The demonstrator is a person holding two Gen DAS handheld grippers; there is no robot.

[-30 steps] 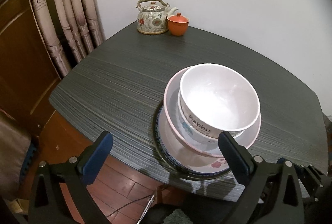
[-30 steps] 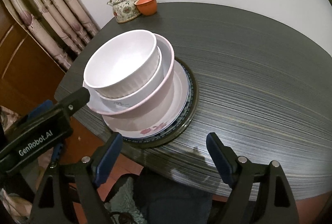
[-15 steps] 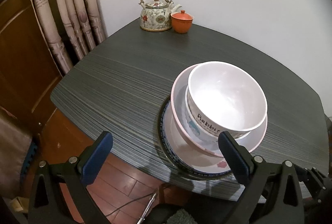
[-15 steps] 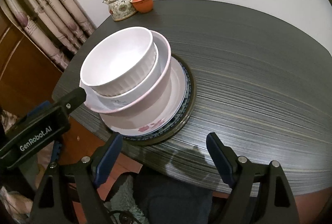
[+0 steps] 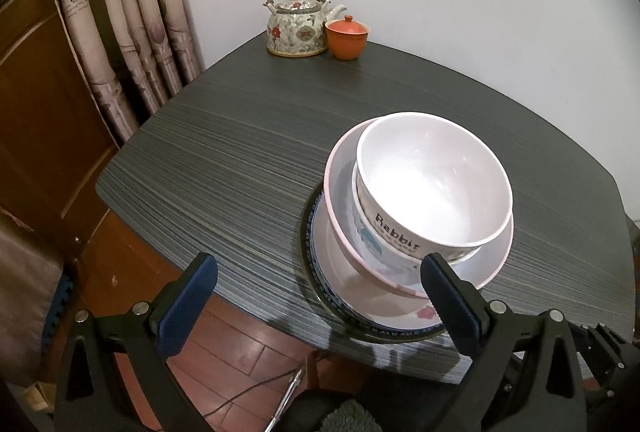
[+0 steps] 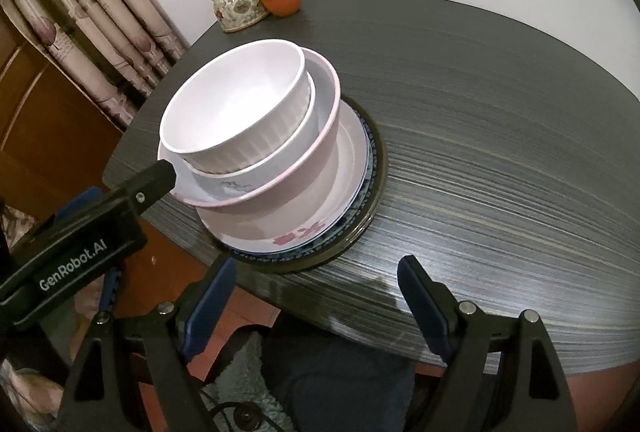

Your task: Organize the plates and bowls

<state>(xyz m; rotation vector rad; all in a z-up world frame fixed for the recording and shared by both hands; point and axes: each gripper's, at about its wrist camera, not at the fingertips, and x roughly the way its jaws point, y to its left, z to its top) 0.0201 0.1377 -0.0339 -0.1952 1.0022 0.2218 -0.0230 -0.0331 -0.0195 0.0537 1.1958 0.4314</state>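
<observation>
Here, your left gripper (image 5: 318, 296) stands wide open with nothing between its blue pads, hanging over the near edge of the table (image 5: 248, 152); its left finger is out past the edge above the wood floor (image 5: 236, 356), while its right finger (image 5: 450, 296) sits in front of the stack's near rim, and you cannot tell from these views whether it touches. Your right gripper (image 6: 314, 298) is likewise spread wide and empty, poised over the same near edge just right of the stack. The stack stands close to that near edge: a white bowl (image 5: 436, 184) lettered "Rabbit" nests in a second white bowl (image 6: 256, 172), which sits tilted in a wider pink-rimmed bowl (image 6: 280, 184), on a flowered plate (image 6: 344, 168), on a blue-patterned plate (image 6: 370, 168), with a dark rim (image 6: 380, 172) outermost. From the right wrist view the tabletop to the right of the stack is bare right across to the far curved edge by the wall. At the far left corner a floral teapot (image 5: 298, 28) and an orange lidded cup (image 5: 346, 38) stand just beside each other, well apart from the stack. Curtains (image 5: 120, 32) hang beyond the left edge.
</observation>
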